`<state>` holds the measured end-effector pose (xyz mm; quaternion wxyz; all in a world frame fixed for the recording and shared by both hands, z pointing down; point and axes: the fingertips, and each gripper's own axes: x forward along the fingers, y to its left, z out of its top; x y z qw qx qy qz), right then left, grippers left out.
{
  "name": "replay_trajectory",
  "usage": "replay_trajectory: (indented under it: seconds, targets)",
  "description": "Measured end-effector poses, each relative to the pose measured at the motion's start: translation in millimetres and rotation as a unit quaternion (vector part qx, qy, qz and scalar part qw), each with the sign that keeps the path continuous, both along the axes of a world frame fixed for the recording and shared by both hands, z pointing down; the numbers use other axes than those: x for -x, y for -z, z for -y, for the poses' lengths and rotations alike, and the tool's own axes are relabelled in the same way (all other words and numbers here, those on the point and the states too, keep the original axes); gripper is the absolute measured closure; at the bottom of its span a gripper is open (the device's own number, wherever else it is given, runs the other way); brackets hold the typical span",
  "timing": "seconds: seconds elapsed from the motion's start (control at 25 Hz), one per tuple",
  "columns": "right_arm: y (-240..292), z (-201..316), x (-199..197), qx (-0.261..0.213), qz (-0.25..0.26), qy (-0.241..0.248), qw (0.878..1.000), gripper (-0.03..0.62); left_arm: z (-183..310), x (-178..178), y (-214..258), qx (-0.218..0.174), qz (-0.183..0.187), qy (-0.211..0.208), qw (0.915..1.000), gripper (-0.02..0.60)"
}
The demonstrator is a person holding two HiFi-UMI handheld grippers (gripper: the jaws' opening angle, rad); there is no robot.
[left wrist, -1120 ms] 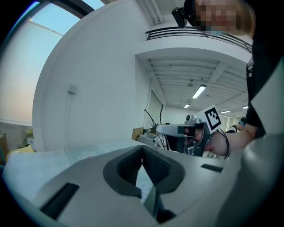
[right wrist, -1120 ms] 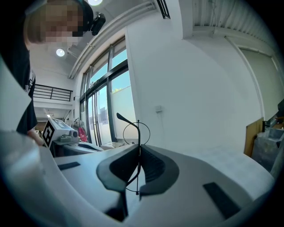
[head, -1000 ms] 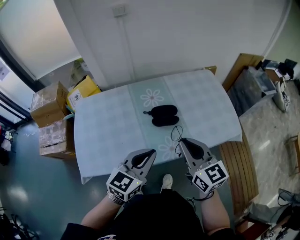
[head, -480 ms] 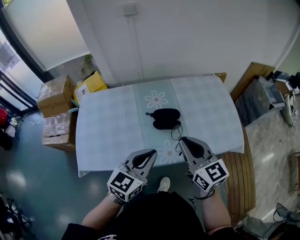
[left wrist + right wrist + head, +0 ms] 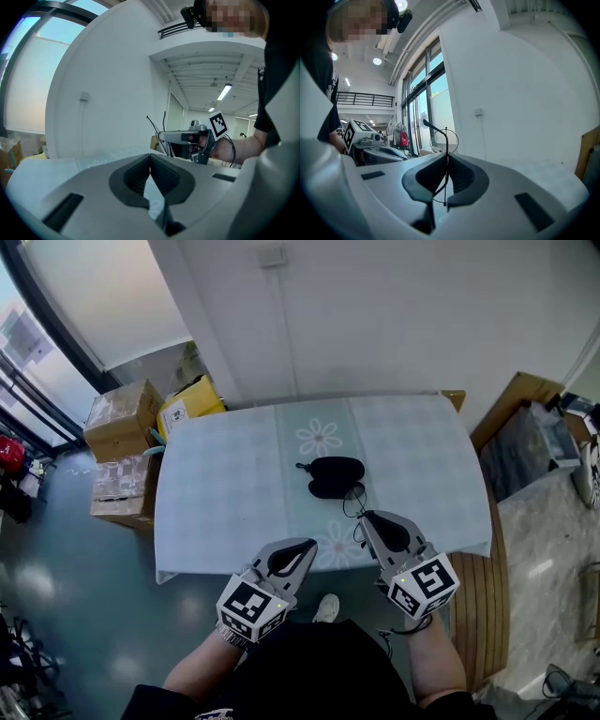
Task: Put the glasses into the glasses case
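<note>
Little moved since a second ago: only the head view shifted slightly, and both grippers stay at the near table edge.
Right gripper is clamped on the thin wire glasses; left gripper has its jaws together, holding nothing. Glasses case lies mid-table, seemingly open in two dark halves, near the glasses but apart. Best, I think, to carry the frame forward level and lower it slowly, the left gripper steadying the case. Nothing blocks the way; cardboard boxes sit on the floor at the left.
</note>
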<state>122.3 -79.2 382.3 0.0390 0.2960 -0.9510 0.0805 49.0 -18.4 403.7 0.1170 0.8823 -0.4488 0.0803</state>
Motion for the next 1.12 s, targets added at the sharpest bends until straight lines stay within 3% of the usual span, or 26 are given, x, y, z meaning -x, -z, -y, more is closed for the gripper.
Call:
replay_trajectory:
  seconds: [1.12]
  targets:
    - [-14.7, 28.3, 0.9, -0.013, -0.045, 0.044, 0.998, 0.562, 20.0, -16.0, -6.1, 0.013, 0.011, -0.011, 0.9998, 0.554]
